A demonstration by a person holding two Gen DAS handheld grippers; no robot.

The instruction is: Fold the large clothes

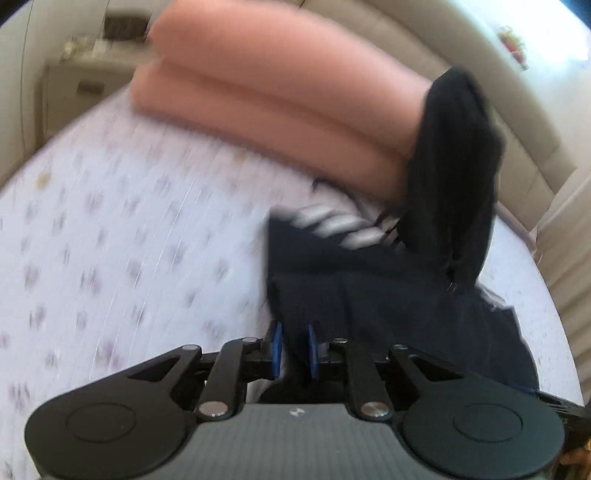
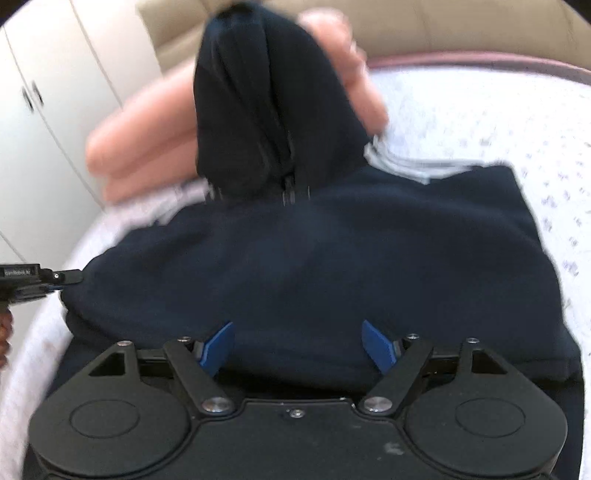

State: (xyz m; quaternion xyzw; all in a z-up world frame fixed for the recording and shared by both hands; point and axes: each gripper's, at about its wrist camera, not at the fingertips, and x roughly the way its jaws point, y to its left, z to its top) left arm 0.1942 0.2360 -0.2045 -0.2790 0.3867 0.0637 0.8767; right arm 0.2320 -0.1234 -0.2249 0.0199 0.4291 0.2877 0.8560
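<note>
Folding a dark garment (image 2: 314, 258) on the bed (image 1: 110, 240), we see left gripper (image 1: 294, 347) jaws narrowed on its edge, right gripper (image 2: 298, 345) jaws wide, empty. Risk: 1 grip alone drags layers askew; the raised part may flop.

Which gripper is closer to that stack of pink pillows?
Hard to say; neither touches the pink pillows. The left gripper pinches the dark garment's edge, and the right gripper hovers open over its near hem.

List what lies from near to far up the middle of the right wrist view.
right gripper with open jaws → dark navy garment spread on the bed → its bunched hood → beige headboard.
</note>
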